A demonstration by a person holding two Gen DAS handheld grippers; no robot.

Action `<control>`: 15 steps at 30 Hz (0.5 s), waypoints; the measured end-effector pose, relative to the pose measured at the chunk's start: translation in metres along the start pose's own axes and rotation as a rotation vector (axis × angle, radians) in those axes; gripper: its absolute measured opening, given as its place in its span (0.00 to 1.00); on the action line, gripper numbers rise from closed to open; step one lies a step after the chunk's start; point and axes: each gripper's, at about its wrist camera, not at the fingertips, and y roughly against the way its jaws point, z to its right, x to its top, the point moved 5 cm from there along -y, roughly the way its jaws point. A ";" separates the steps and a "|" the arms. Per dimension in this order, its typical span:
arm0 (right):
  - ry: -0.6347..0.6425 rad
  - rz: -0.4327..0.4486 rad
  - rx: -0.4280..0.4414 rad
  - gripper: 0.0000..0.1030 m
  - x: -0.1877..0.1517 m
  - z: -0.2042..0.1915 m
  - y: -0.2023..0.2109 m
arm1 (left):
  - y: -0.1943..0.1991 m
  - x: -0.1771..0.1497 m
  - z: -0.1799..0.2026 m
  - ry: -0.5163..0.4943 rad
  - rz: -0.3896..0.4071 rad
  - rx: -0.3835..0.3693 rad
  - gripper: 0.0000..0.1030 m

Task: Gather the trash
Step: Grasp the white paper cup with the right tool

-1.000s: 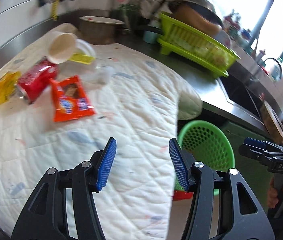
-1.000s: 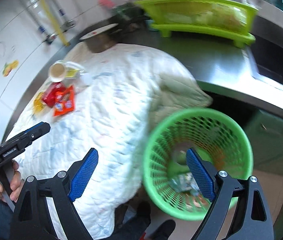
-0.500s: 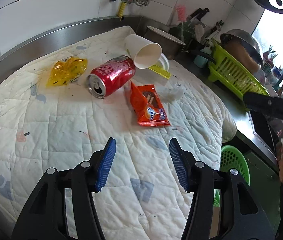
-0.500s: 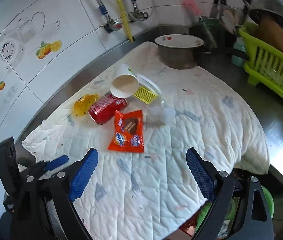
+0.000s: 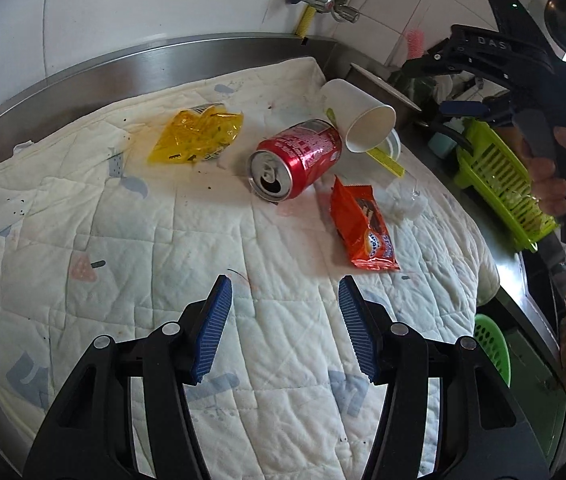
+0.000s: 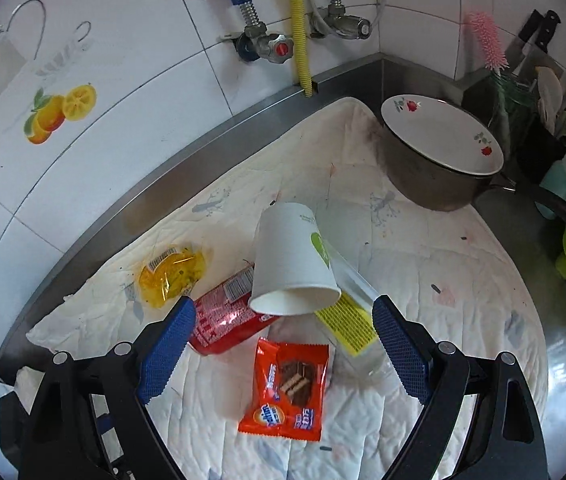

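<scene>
Trash lies on a white quilted cloth (image 5: 123, 240): a red soda can (image 5: 297, 158) on its side, a yellow wrapper (image 5: 197, 138), an orange snack packet (image 5: 365, 230), a tipped white paper cup (image 5: 361, 118) and a clear bottle with a yellow label (image 6: 349, 312). My left gripper (image 5: 285, 312) is open and empty, short of the can. My right gripper (image 6: 283, 336) is open and empty, hovering above the cup (image 6: 293, 264), the can (image 6: 223, 316) and the packet (image 6: 289, 390). The green bin (image 5: 491, 344) sits below the counter edge at right.
A brown pot with a white lid (image 6: 439, 152) stands at the cloth's far corner. A green dish rack (image 5: 499, 176) is on the right. Tiled wall and pipes (image 6: 299, 24) lie behind. The steel counter rim (image 5: 123, 68) borders the cloth.
Both grippers swung away from the green bin toward the trash pile and moved closer to it. Both stayed open and empty.
</scene>
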 end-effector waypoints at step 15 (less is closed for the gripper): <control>0.090 -0.171 -0.079 0.83 0.023 -0.008 -0.073 | -0.013 0.009 -0.020 0.033 -0.004 0.022 0.54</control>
